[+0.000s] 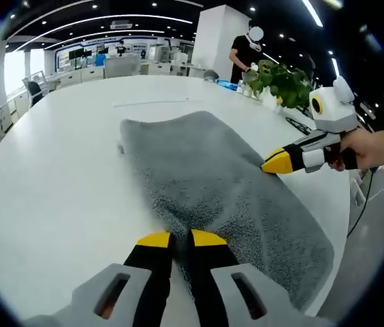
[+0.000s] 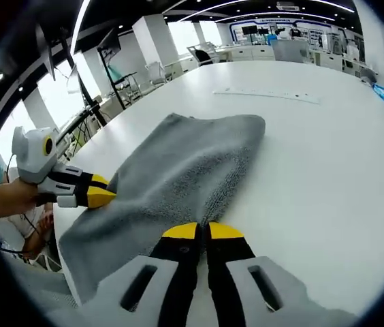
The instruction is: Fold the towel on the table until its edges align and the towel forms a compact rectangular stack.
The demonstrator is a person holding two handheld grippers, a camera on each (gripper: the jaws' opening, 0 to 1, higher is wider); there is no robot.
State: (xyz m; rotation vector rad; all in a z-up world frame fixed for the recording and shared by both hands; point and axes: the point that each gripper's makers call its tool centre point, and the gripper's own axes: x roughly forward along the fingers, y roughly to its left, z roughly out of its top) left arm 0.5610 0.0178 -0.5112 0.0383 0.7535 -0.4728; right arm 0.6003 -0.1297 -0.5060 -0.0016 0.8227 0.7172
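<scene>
In the left gripper view, the left gripper (image 1: pixel 181 238) rises from 6 o'clock with its yellow tips pinched together on the near edge of the grey towel (image 1: pixel 212 184), which lies on the white counter (image 1: pixel 56 177) and runs from 12 o'clock toward 4 o'clock. At 3 o'clock the right gripper (image 1: pixel 277 162) comes in, its tips closed on the towel's far long edge.

In the right gripper view, the left gripper (image 2: pixel 100 191) sits at 9 o'clock, nipping the towel's (image 2: pixel 178 170) edge; the right gripper (image 2: pixel 202 231) at 6 o'clock is clamped on the opposite edge, where the cloth already looks doubled into a soft roll.

The step looks like a grasp before a fold. To do it well, both grippers should lift together and evenly, carry the held edges across in one sweep, and lay them flush on the opposite edge. A thin pinch may let the pile slip, so keep tension gentle and the towel on the counter (image 2: pixel 314 170).
</scene>
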